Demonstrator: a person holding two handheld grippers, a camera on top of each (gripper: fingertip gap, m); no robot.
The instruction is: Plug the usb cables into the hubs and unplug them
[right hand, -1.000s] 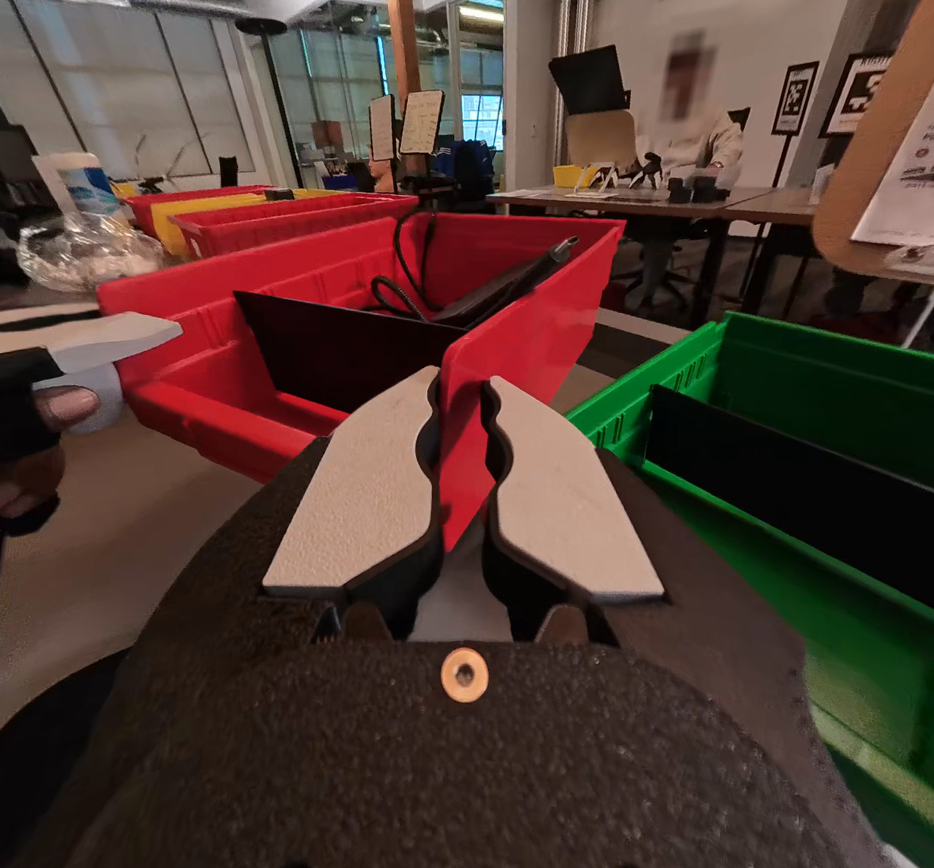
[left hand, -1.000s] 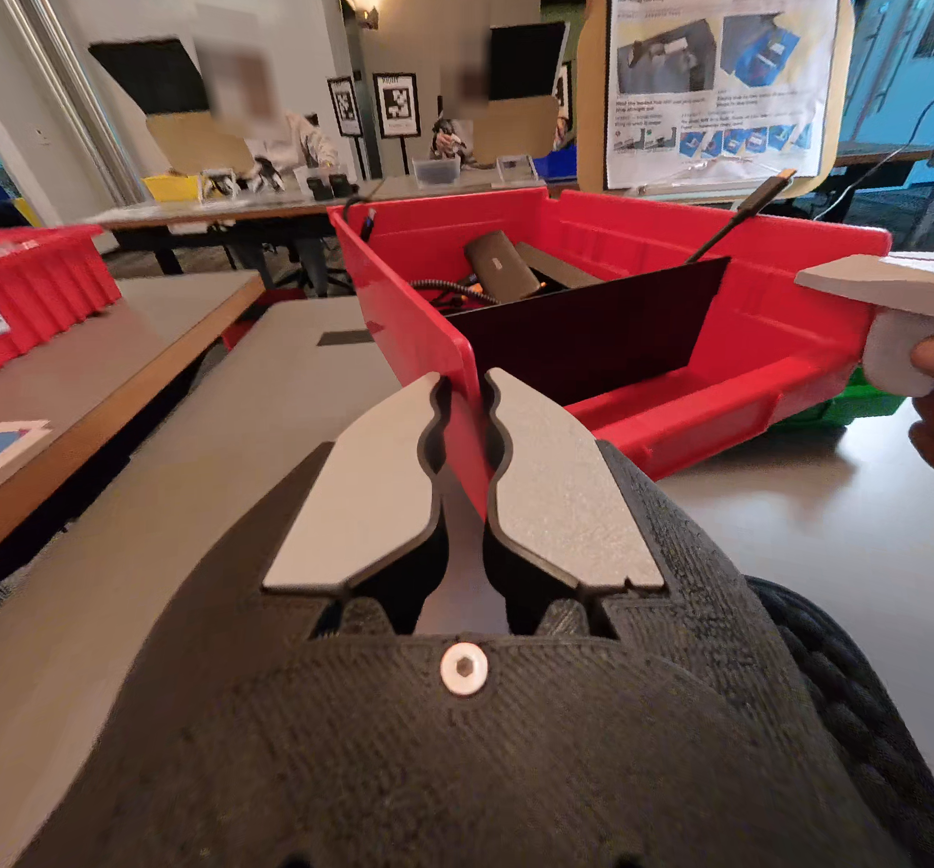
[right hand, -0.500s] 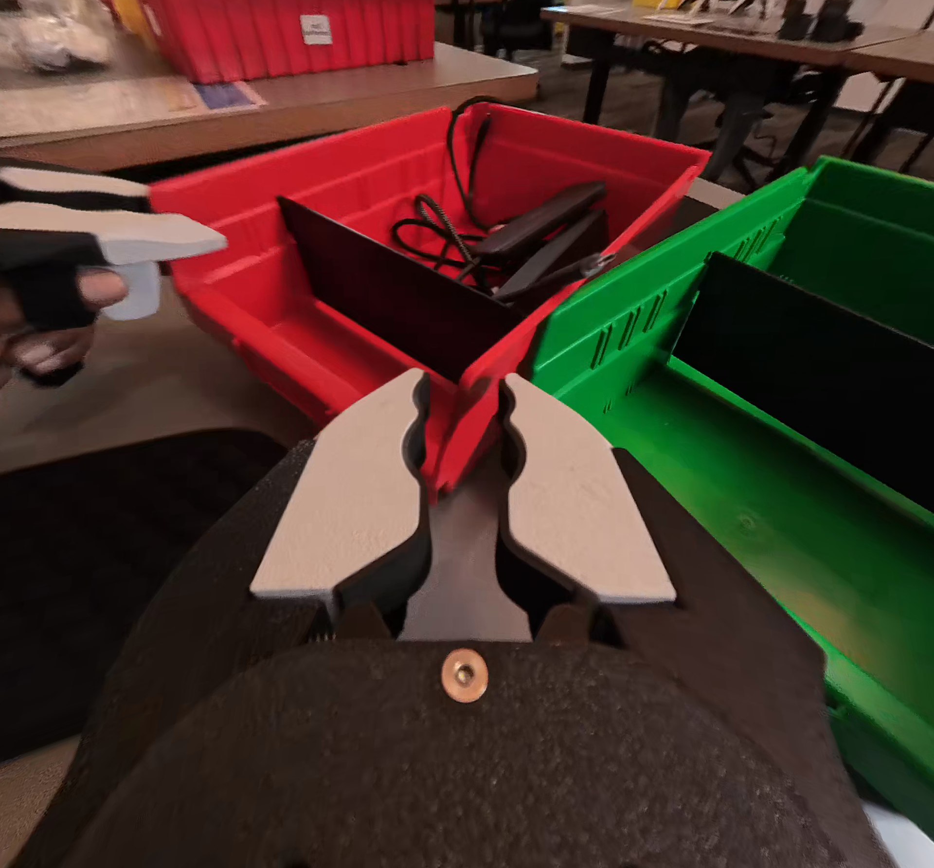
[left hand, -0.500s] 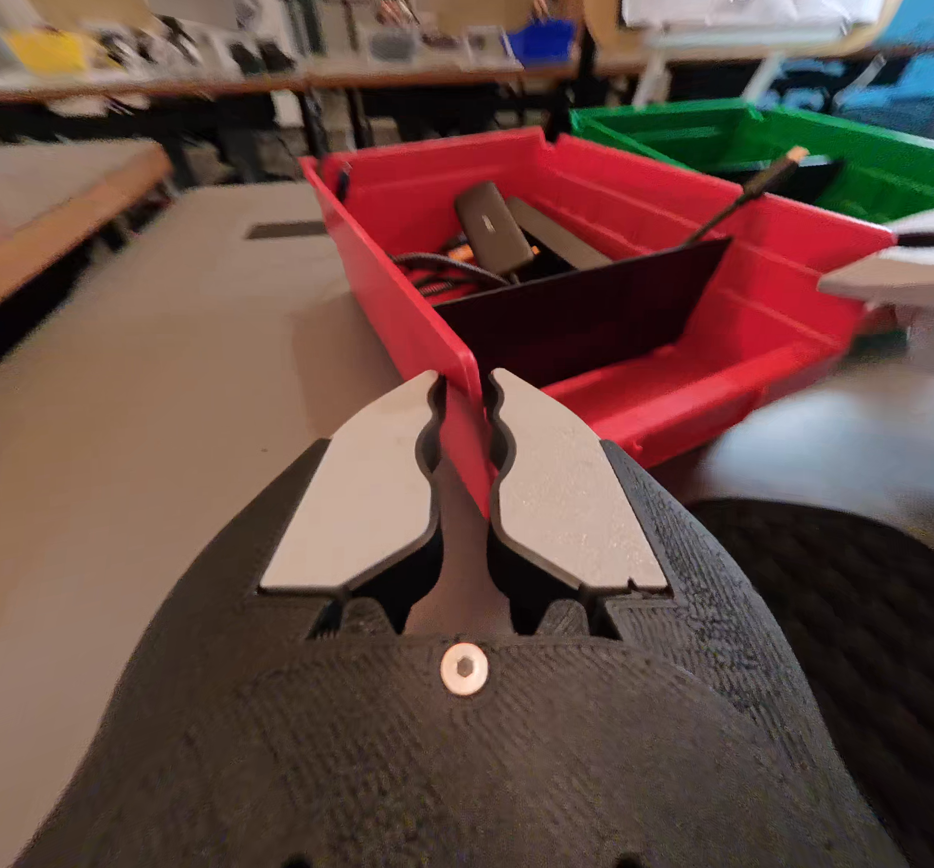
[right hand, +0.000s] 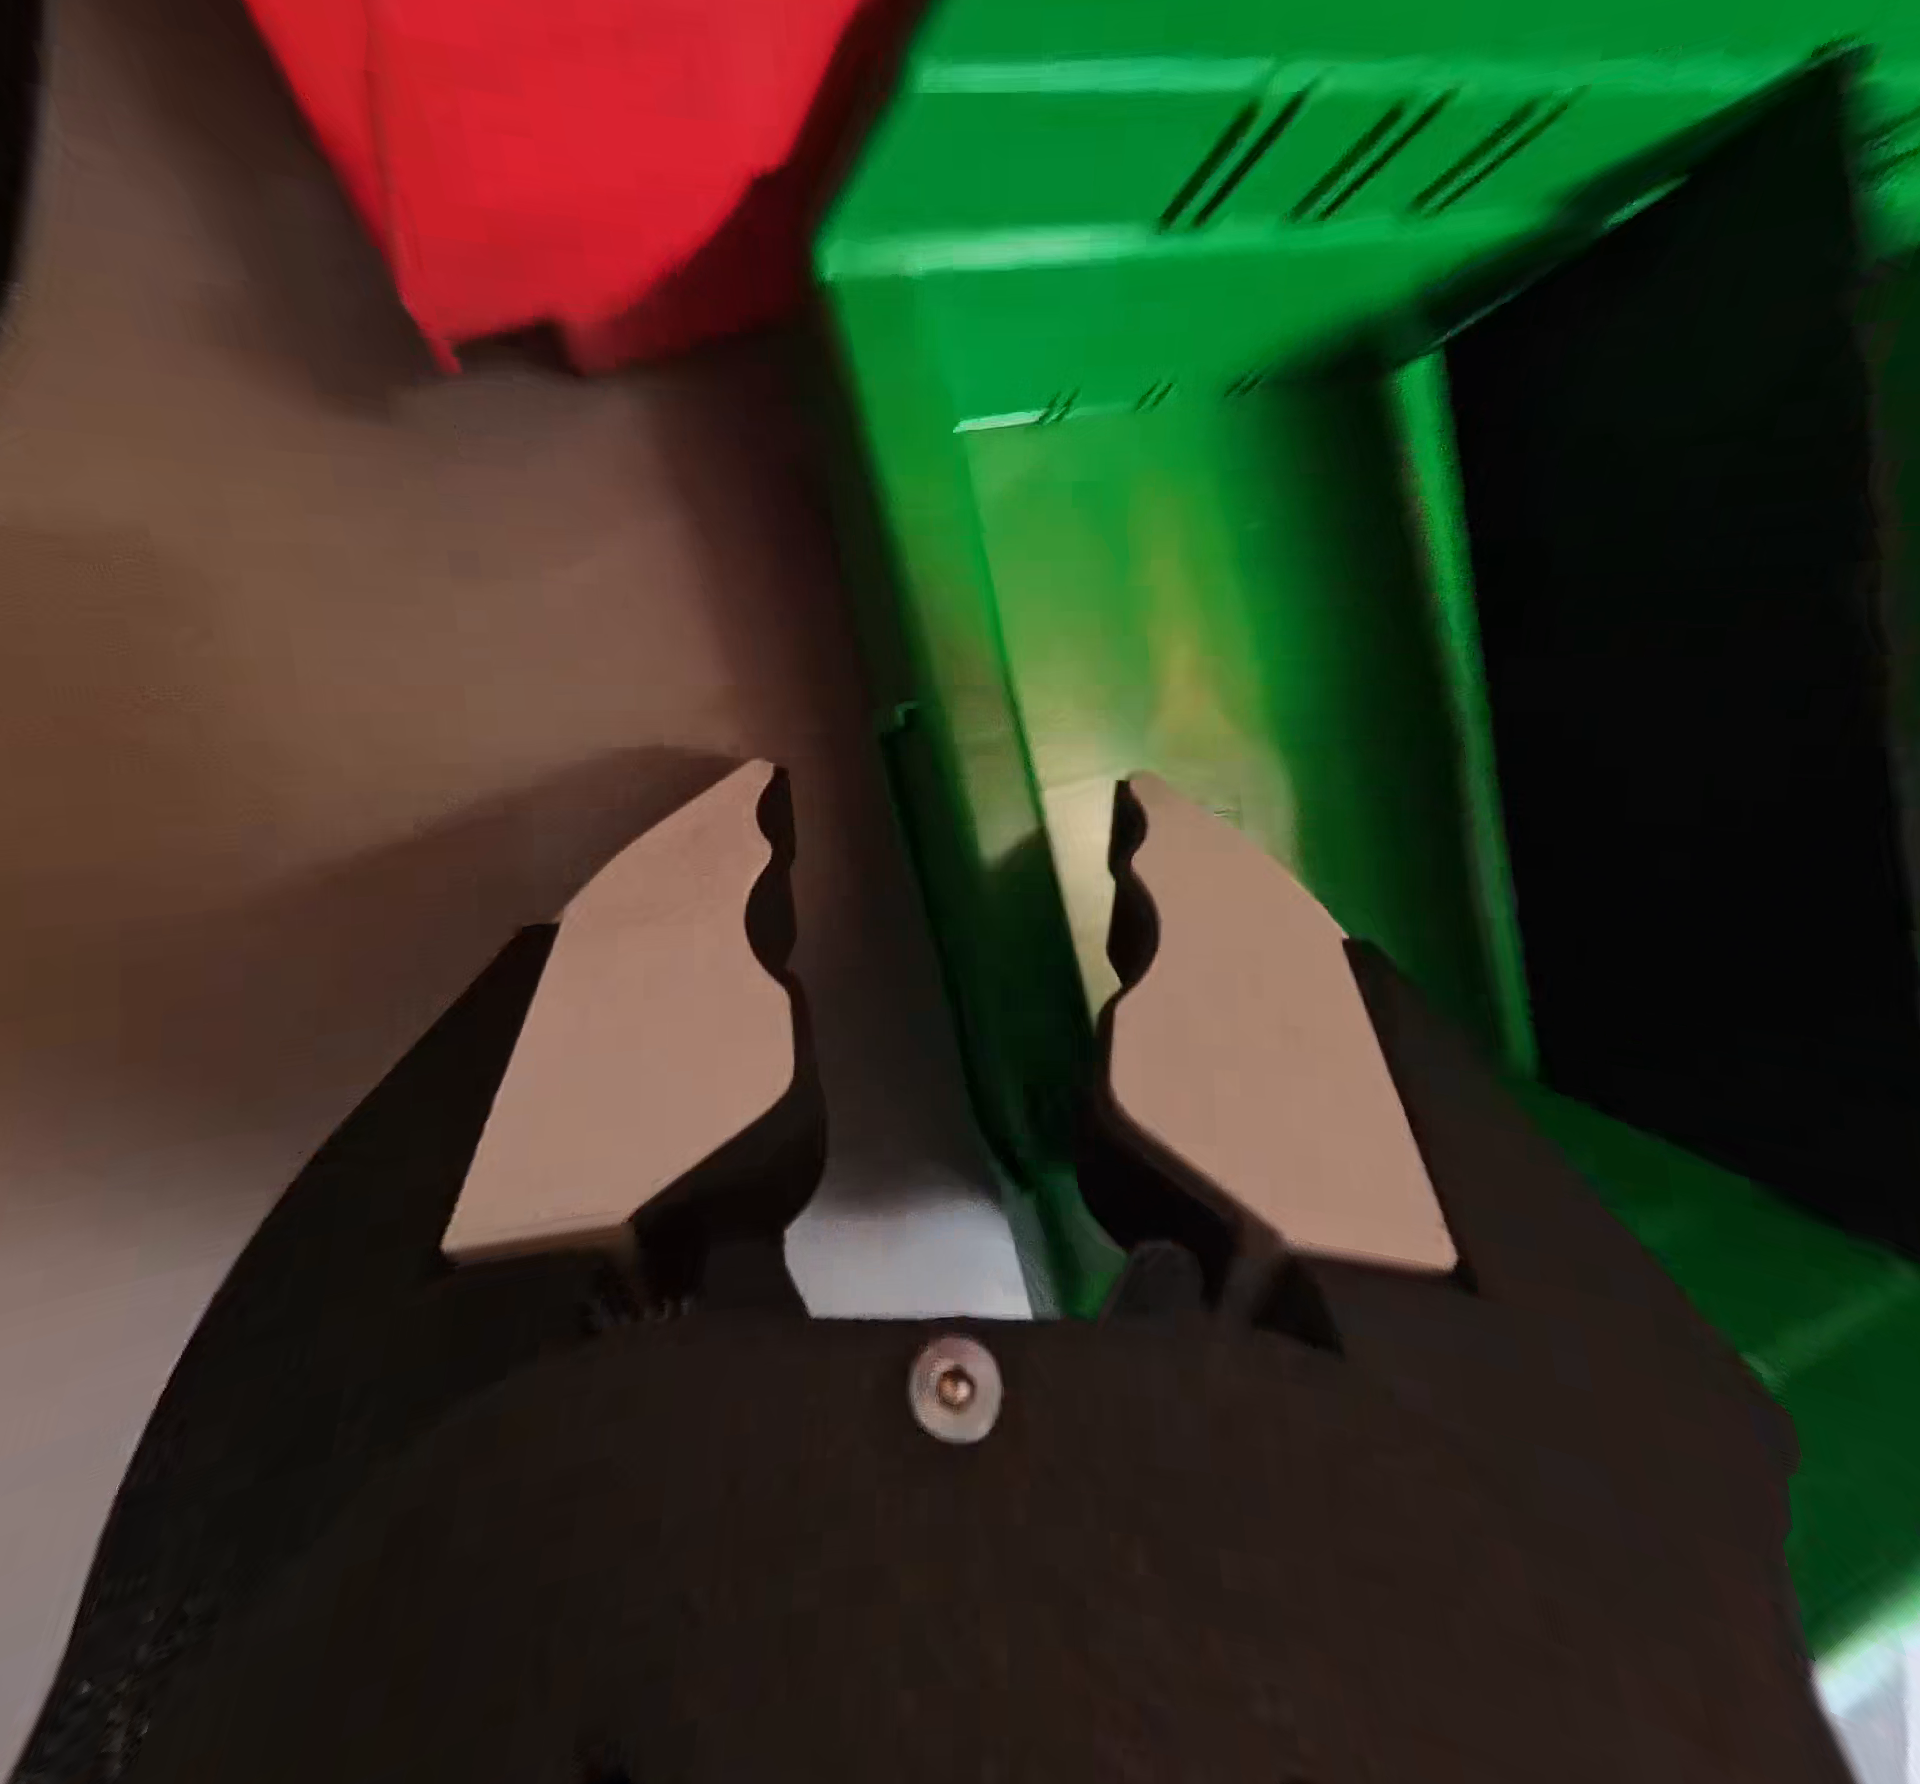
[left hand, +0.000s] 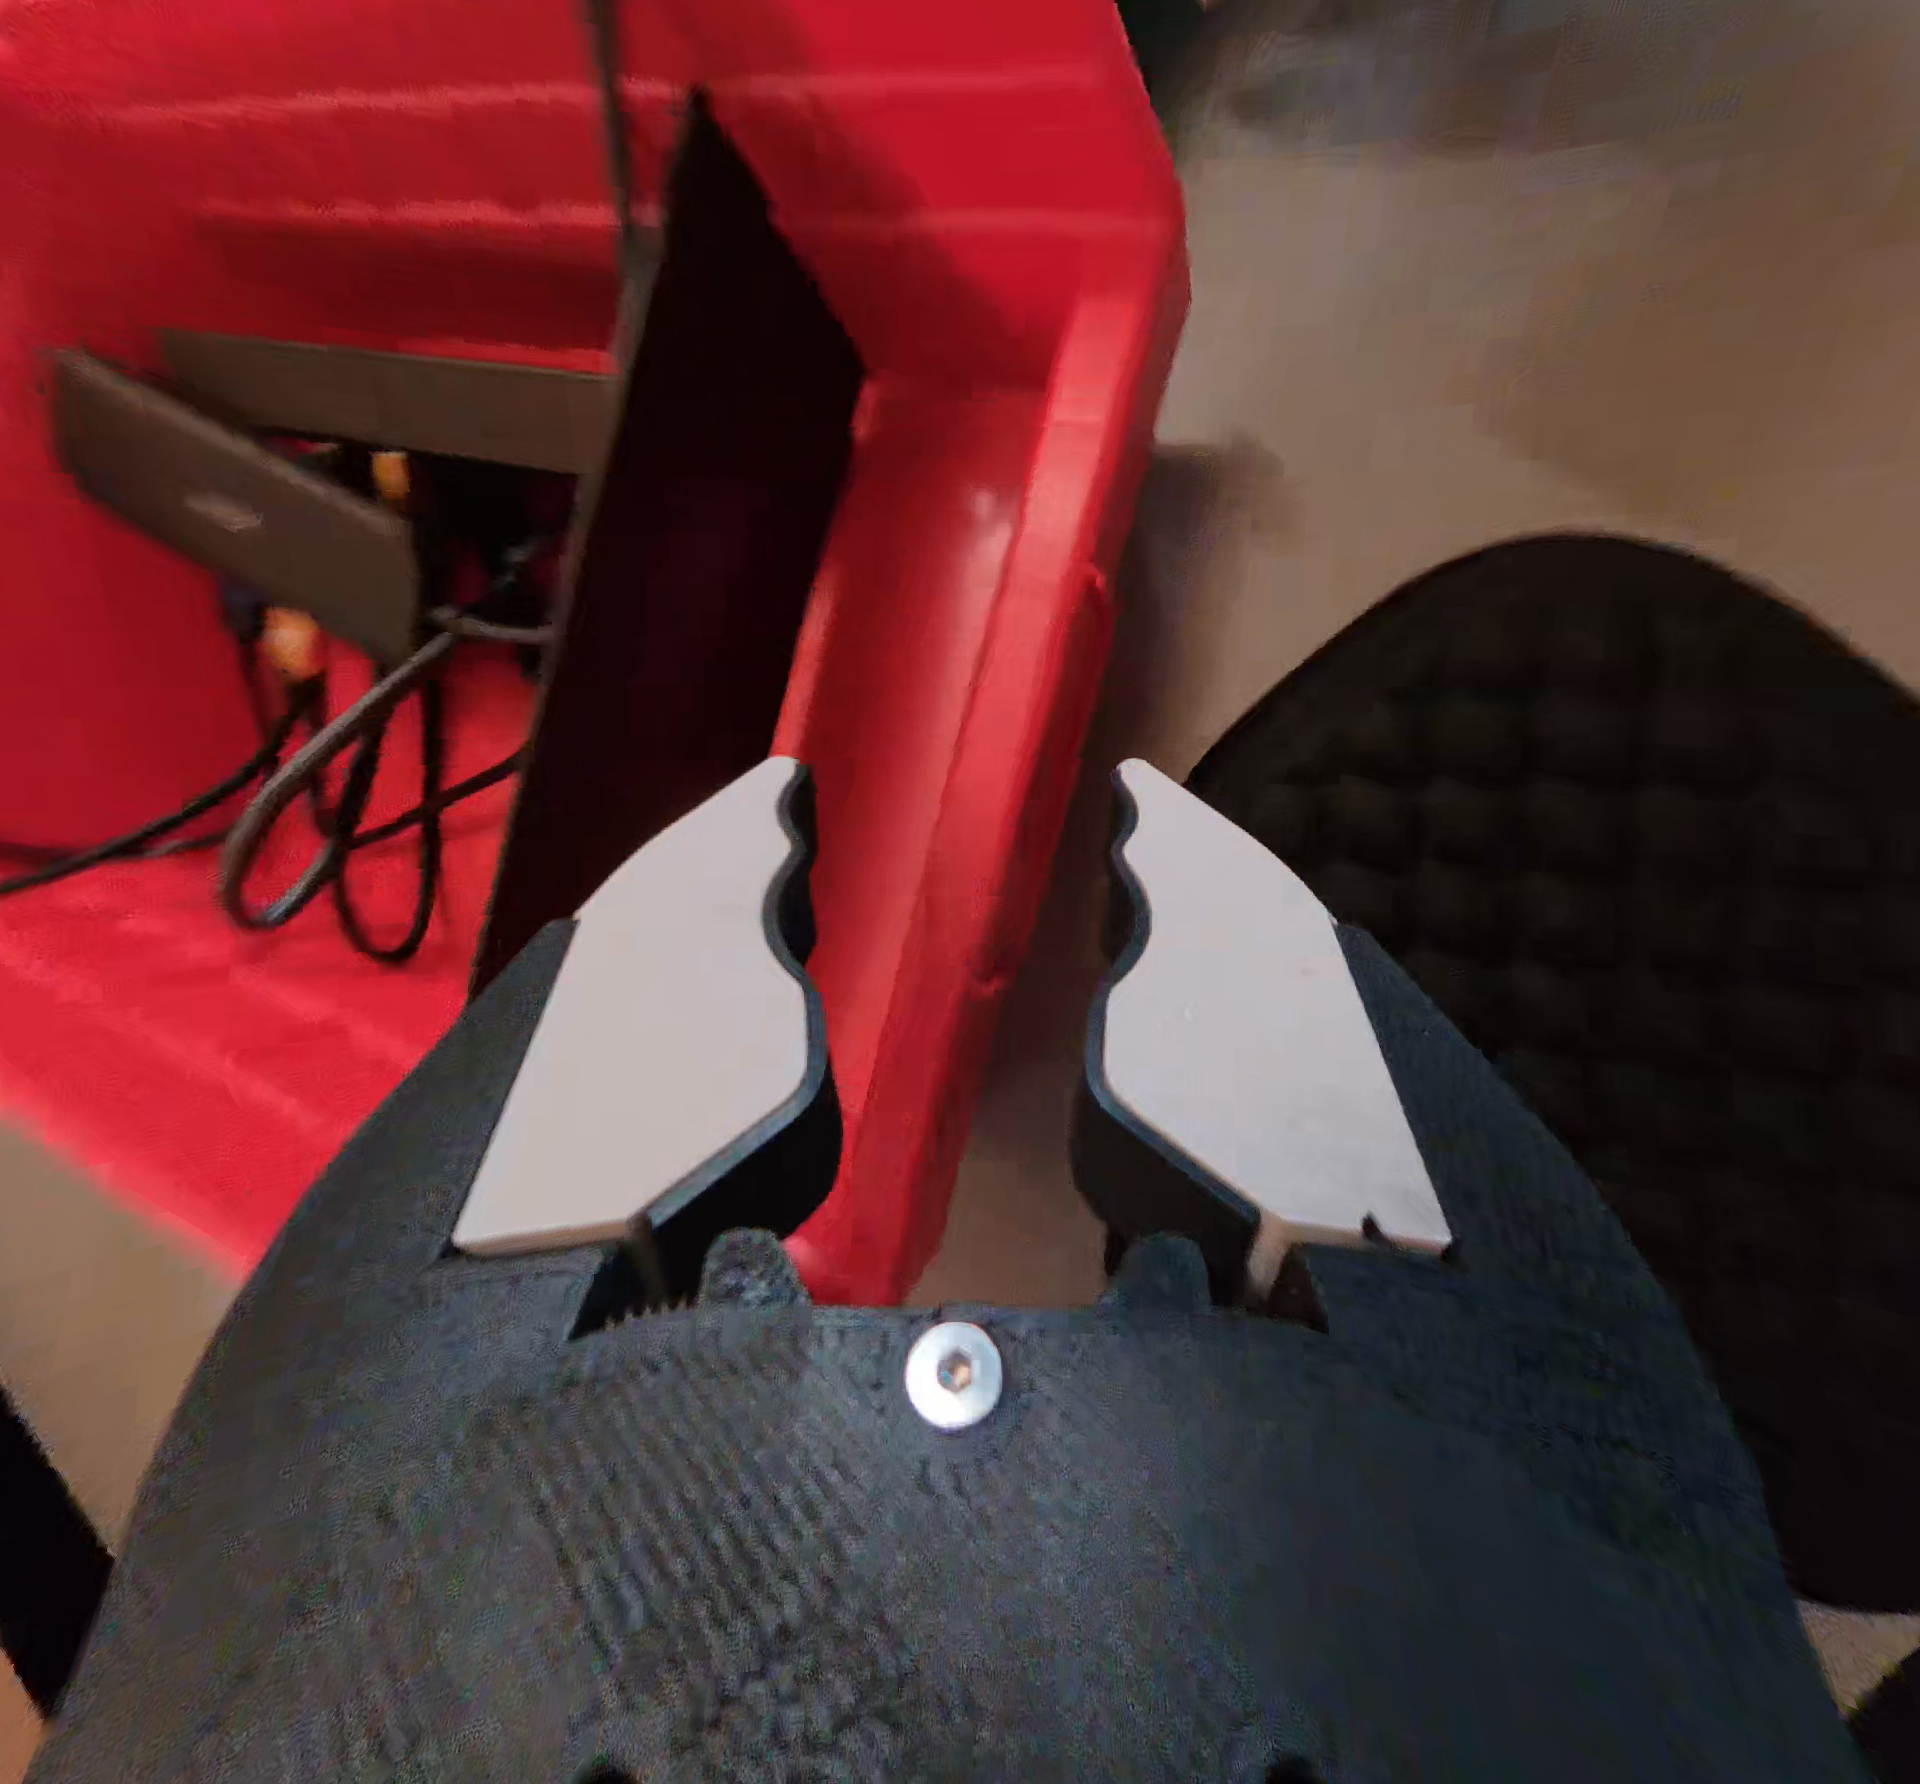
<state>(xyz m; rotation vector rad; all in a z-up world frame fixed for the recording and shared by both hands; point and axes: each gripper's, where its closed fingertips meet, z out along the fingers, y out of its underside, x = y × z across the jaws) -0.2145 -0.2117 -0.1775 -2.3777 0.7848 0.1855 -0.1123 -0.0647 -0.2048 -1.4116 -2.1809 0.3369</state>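
With both the left gripper and right gripper spread open and empty, tangled USB cables may drag the hub during extraction.

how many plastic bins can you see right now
2: a red bin, its wall between the open left gripper's fingers, and a green bin beside it. Others may lie out of frame.

A smooth grey-brown table holds everything. On it sits a red bin, and a bumpy black mat lies flat at about 3 o'clock from the bin. A green bin stands at 3 o'clock, just beside the red bin's corner
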